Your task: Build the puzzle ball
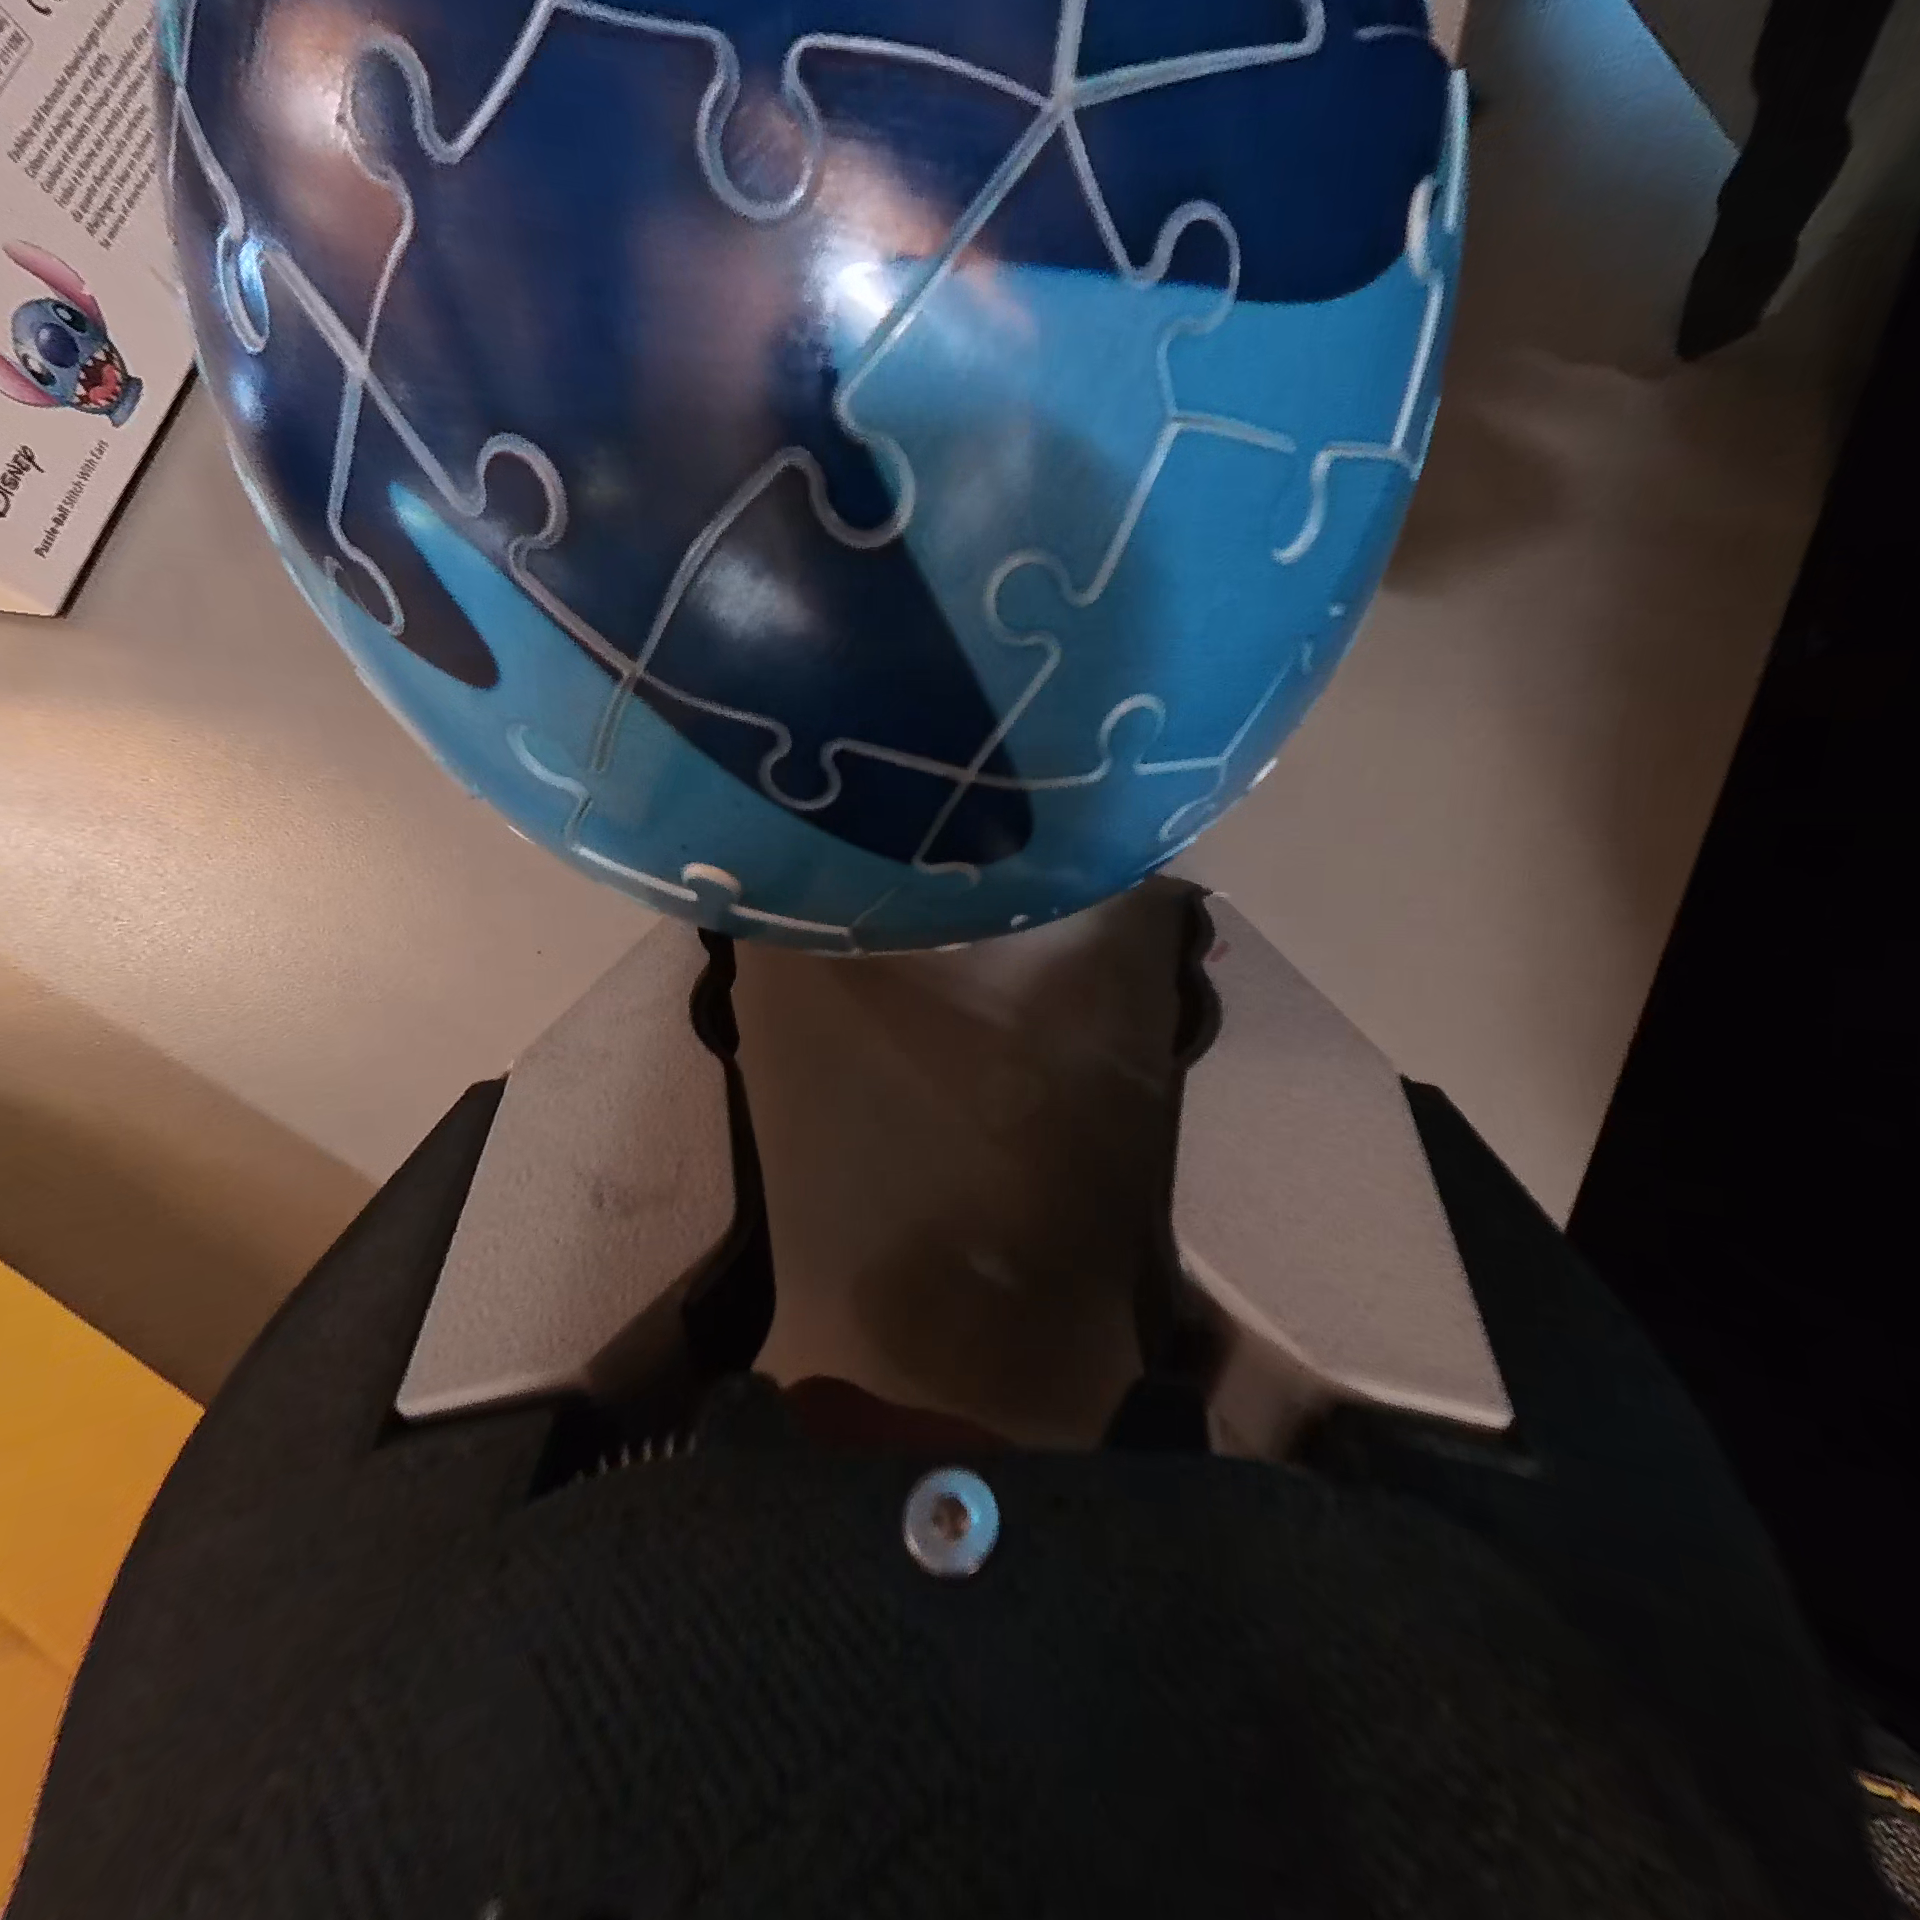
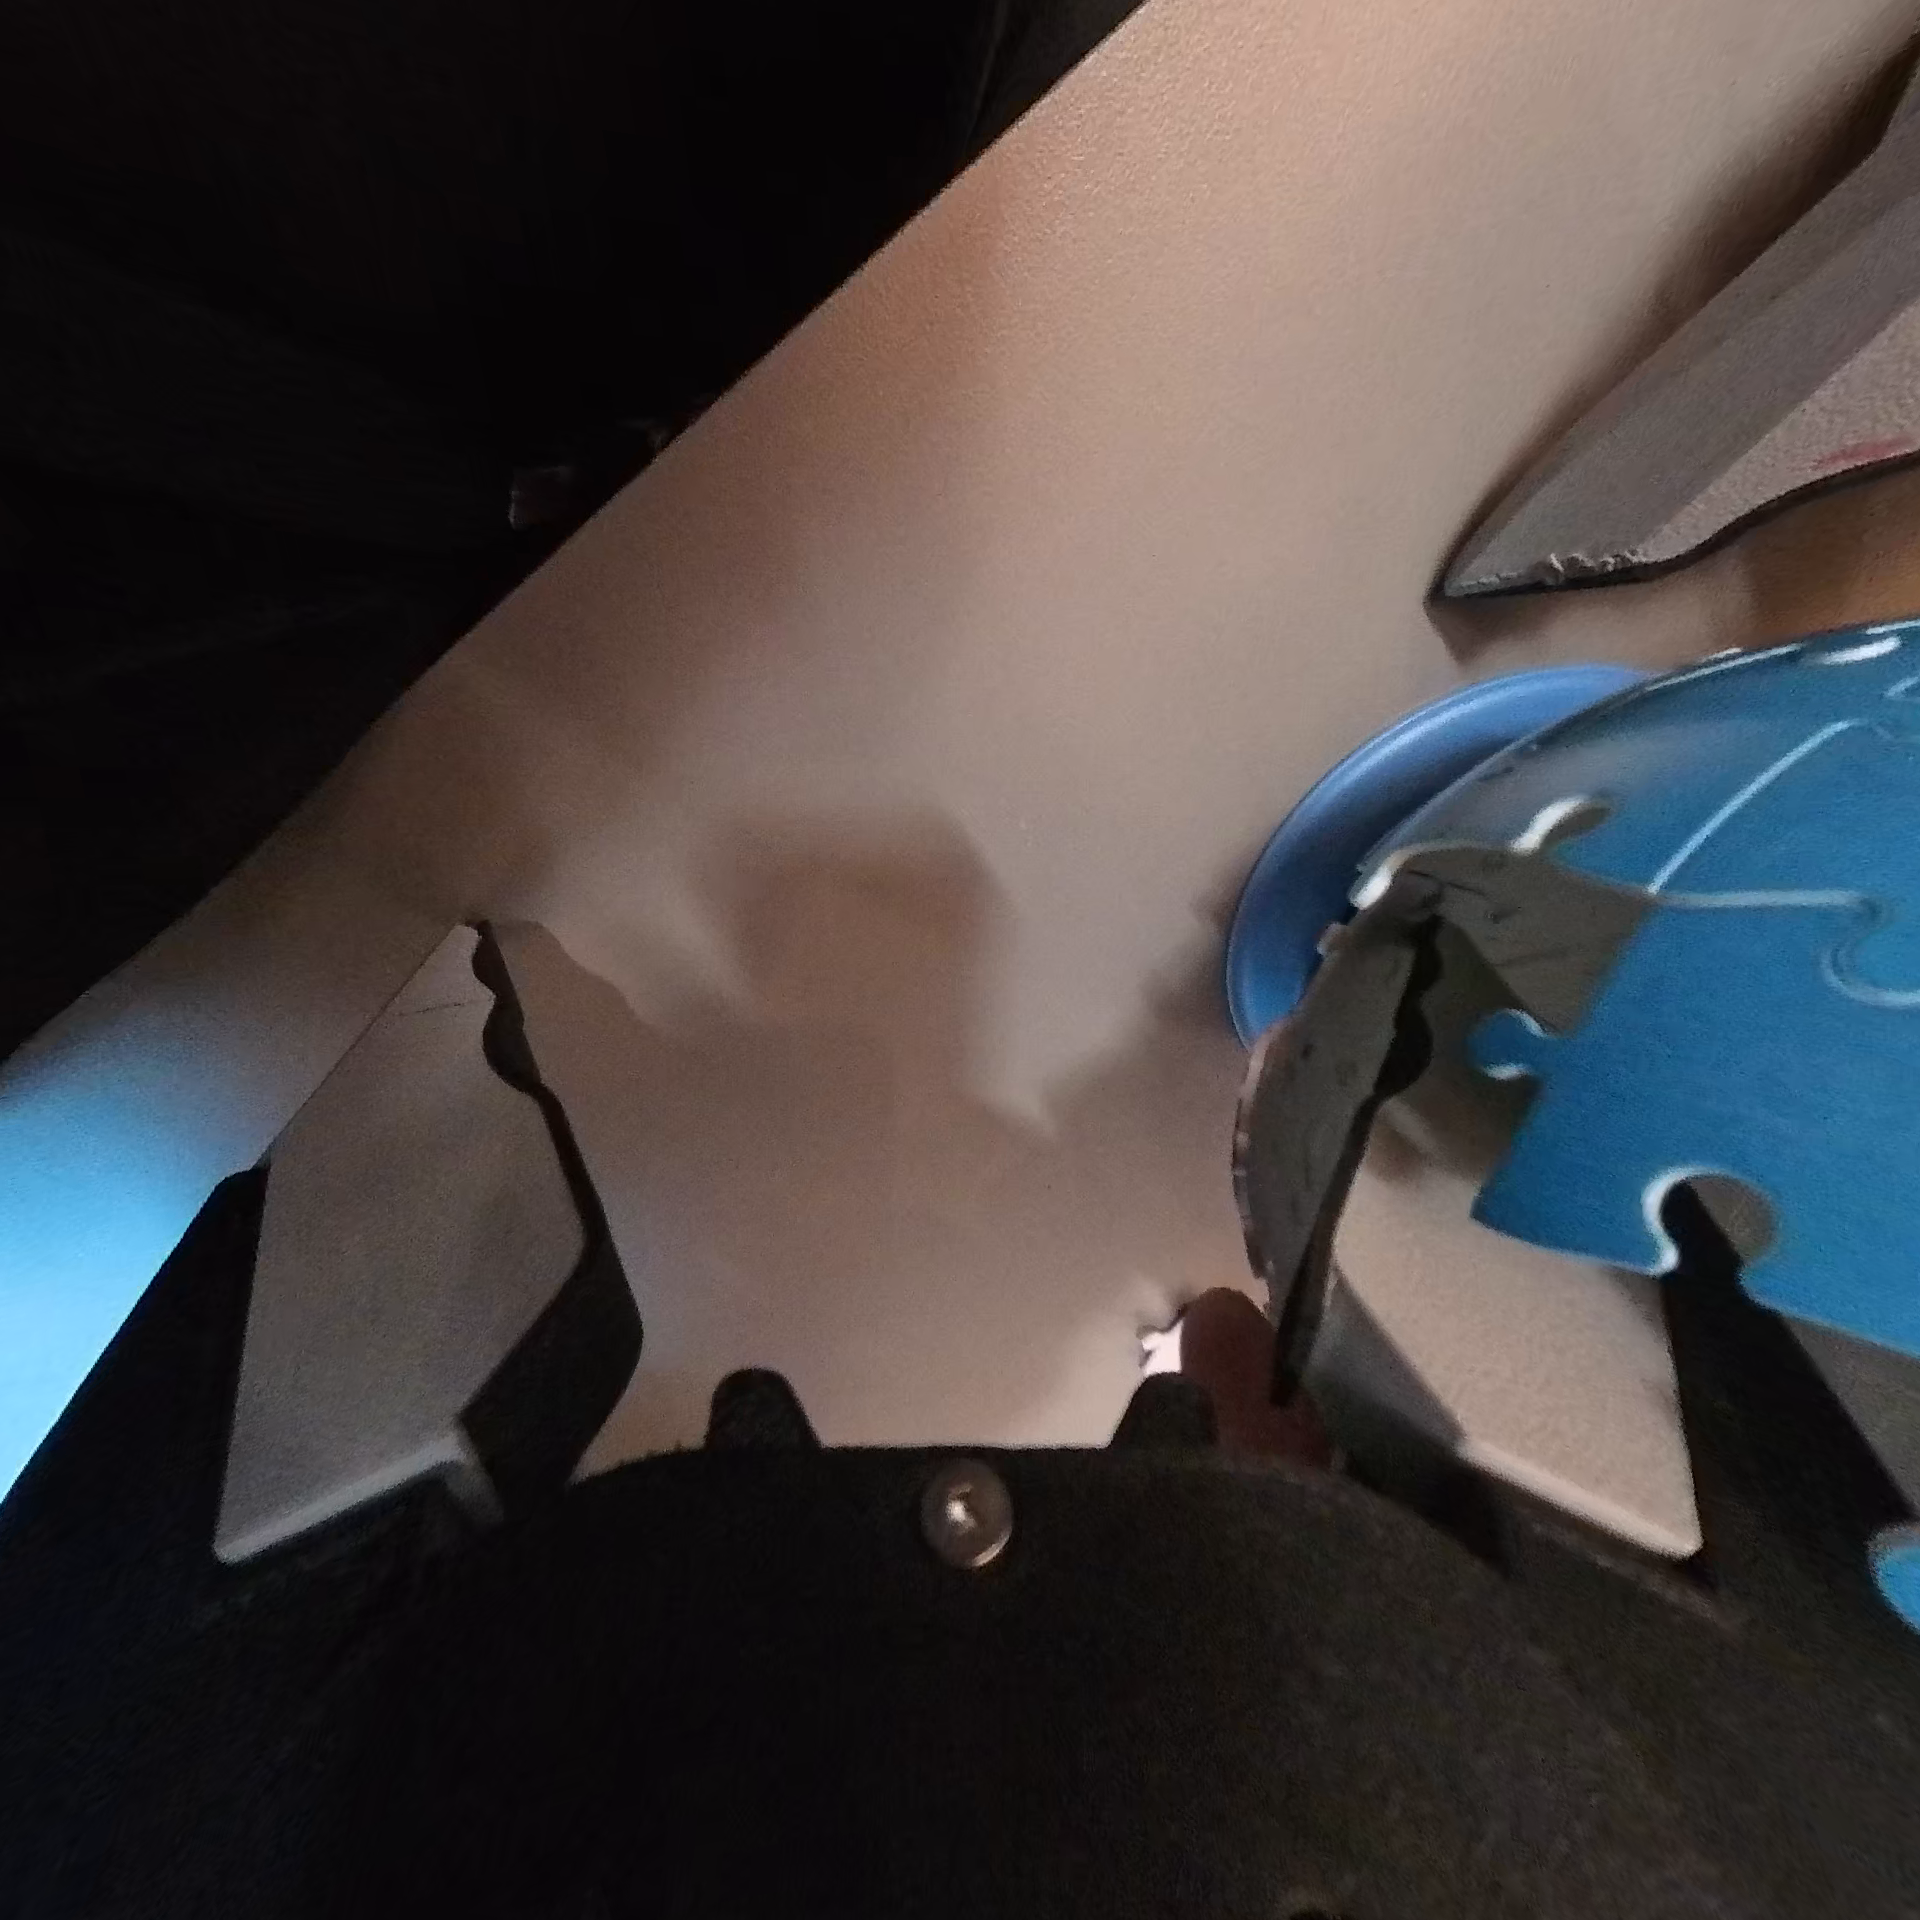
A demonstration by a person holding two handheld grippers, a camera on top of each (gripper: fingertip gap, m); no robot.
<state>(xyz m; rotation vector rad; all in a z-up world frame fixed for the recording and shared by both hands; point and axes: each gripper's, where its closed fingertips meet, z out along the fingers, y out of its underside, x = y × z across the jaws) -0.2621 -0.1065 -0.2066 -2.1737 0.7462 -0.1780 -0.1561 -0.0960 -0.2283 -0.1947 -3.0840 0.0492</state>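
Note:
The puzzle ball (image 1: 810, 436) is a glossy shell of dark and light blue pieces that fills the top of the left wrist view. My left gripper (image 1: 956, 920) has its jaws apart, with both fingertips at the ball's lower edge. In the right wrist view the ball (image 2: 1704, 935) is at the right edge, and the grey inner side of its open rim (image 2: 1309, 1081) shows. My right gripper (image 2: 935, 925) is wide open. Its right finger is partly hidden behind that rim and its left finger (image 2: 416, 1195) is free. The left gripper's finger (image 2: 1683, 416) reaches in above the ball.
A blue round stand ring (image 2: 1340, 821) lies on the beige table (image 2: 935, 520) behind the ball. The puzzle's box (image 1: 62, 343) lies at the far left, with a yellow surface (image 1: 73, 1475) below it. The table edge (image 1: 1683, 831) runs down the right, with darkness beyond.

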